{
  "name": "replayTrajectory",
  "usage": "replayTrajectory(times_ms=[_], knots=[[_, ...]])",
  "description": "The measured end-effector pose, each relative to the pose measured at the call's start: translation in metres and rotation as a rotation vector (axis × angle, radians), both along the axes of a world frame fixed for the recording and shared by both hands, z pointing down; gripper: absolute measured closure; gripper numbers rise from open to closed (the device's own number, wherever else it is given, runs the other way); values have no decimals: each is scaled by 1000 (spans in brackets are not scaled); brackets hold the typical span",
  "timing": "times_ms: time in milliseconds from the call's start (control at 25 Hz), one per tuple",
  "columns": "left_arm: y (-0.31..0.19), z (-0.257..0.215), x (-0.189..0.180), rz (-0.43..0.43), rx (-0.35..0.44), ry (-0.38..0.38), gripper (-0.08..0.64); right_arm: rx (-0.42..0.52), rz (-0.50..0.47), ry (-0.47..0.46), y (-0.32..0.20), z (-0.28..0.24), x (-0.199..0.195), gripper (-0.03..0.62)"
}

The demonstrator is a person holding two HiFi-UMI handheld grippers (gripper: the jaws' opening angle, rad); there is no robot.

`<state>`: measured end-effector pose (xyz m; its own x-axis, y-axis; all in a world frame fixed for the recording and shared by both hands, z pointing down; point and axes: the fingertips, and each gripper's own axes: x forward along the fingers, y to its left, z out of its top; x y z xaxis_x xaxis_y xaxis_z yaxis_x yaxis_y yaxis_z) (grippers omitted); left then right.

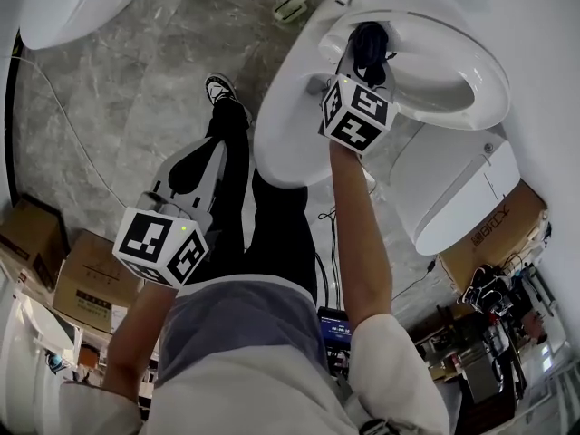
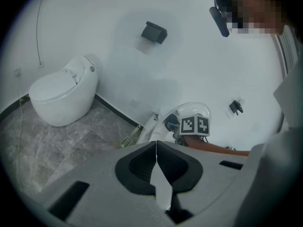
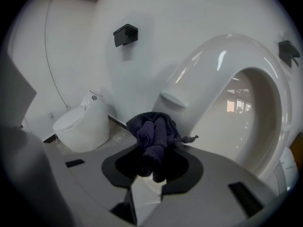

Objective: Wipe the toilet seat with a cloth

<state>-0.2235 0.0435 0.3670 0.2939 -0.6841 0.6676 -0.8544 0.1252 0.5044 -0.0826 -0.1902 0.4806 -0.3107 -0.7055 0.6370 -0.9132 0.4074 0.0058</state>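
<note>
White toilet (image 1: 285,139) with toilet seat (image 1: 478,84) raised, right gripper (image 3: 152,163) clamped on bunched dark cloth (image 3: 154,129) by the seat's rim, left gripper (image 2: 156,149) empty, jaws pressed together

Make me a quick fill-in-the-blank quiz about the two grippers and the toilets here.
The right gripper grips a dark ___ by the toilet seat.
The jaws of the left gripper are ___, with nothing between them.
The other toilet has its lid ___.
Missing words: cloth; shut; closed.
</note>
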Motion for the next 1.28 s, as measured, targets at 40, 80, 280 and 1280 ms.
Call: replayTrajectory(times_ms=[40,80,280,1280], knots=[[0,4,-1,-2,-5,2,551,-14,1,-4,2,7,-1,496],[0,7,-3,-3,-9,3,551,-27,3,-9,4,13,-2,495],[6,31,-3,-1,-33,19,551,-78,17,-34,14,41,-4,496],[24,86,17,75,-89,-5,551,-184,139,-133,51,152,13,497]])
